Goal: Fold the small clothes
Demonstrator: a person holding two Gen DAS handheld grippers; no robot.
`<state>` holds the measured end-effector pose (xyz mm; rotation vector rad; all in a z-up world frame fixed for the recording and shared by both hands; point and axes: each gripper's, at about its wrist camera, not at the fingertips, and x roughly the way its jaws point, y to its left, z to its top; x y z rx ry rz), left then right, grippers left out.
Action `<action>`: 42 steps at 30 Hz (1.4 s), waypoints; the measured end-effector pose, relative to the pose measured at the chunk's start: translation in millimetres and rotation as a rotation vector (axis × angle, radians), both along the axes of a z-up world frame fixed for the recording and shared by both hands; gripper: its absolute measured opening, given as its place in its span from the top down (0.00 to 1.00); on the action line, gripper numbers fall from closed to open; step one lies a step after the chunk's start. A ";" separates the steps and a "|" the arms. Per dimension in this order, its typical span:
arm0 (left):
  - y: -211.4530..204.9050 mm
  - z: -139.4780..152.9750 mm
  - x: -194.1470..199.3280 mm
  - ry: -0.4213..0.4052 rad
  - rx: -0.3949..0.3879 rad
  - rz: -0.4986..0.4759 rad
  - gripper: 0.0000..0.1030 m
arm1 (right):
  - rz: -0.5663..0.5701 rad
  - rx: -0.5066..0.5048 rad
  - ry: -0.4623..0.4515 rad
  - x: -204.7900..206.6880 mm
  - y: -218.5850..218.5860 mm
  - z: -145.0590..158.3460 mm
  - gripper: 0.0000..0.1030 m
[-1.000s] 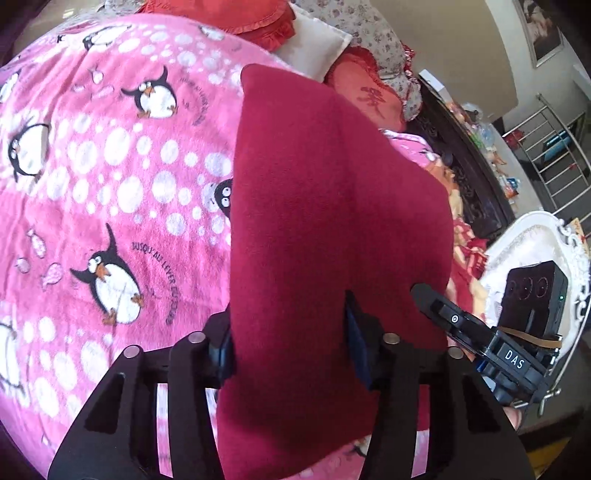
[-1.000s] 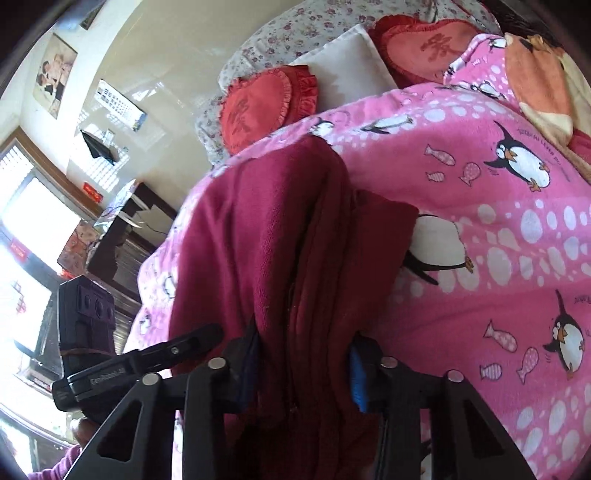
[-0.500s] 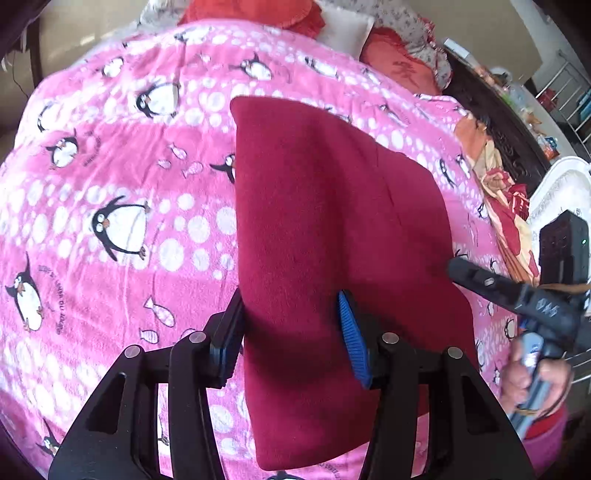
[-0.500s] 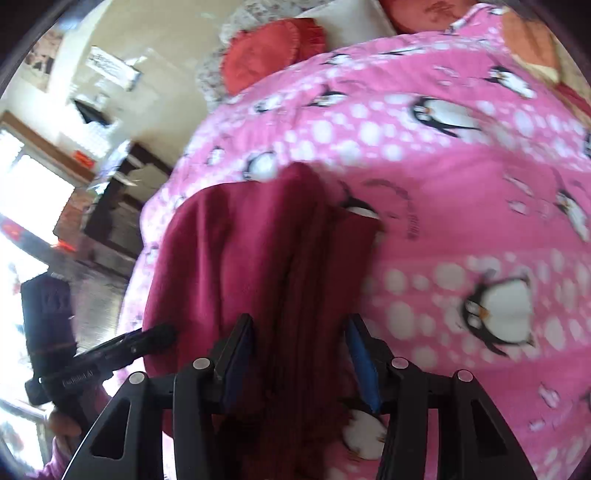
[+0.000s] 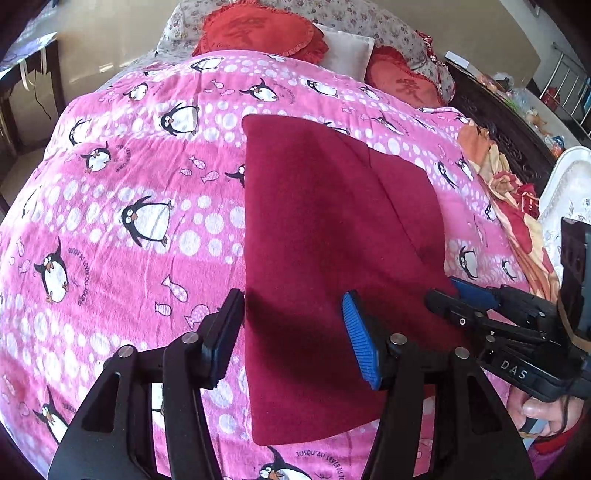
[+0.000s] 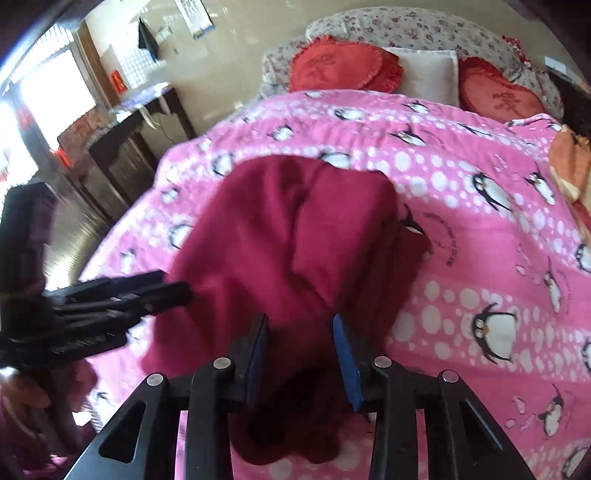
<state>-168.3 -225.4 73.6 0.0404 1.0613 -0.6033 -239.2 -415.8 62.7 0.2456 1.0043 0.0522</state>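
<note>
**Dark red fleece garment flat on the penguin blanket, both jaws wide apart**

Garment: the dark red fleece garment lies on the bed, spread over the pink penguin blanket. Fabric is matte and fuzzy. In the left wrist view it reads as a flat slab with a straight left edge, a squared far corner and a second layer stepping out on the right side. In the right wrist view a lengthwise crease runs down the middle, and the near end bunches into soft rounded lobes below the jaws.

Left gripper: jaws wide, blue ribbed pad on the right finger, black pad on the left. The left finger sits at the garment's left edge, the right one over the cloth. Nothing is pinched between them.

Right gripper: jaws apart, cloth seen between and beneath them; contact cannot be told. The view is motion-blurred. The same gripper shows at the right of the left wrist view, hand-held, at the garment's right edge.

Surroundings: the blanket is plush, printed with white dots, fish and penguins. At the head of the bed are two red heart-shaped frilled cushions, a white pillow between them and floral bedding behind. An orange-and-red patterned cloth lies along the blanket's right side. A dark wooden cabinet stands by the bright window in the right wrist view.
</note>
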 end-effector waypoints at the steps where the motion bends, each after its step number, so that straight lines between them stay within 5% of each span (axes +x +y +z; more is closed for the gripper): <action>1: 0.5 -1.5 -1.3 -0.001 -0.003 0.008 0.43 | -0.024 0.044 -0.003 -6.0 -9.0 -5.9 0.66; 14: 6.6 14.9 -15.2 -0.096 0.042 0.054 0.43 | -0.037 0.007 -0.155 -25.9 12.4 61.3 0.66; 24: 20.0 24.2 -23.5 -0.124 0.054 0.096 0.43 | -0.037 -0.053 -0.022 -21.1 26.6 9.8 0.66; 29: 22.4 29.4 -27.4 -0.149 0.060 0.107 0.43 | -0.061 -0.013 -0.062 -30.4 20.0 24.8 0.66; 32: 21.1 34.7 -30.0 -0.168 0.066 0.114 0.43 | -0.088 -0.023 -0.125 -37.8 19.4 45.1 0.62; 34: 19.5 39.6 -32.7 -0.182 0.067 0.115 0.43 | -0.120 -0.041 -0.170 -43.5 19.8 58.4 0.48; 42: 14.2 56.4 -42.1 -0.231 0.084 0.098 0.43 | -0.171 -0.071 -0.243 -51.5 20.7 82.8 0.38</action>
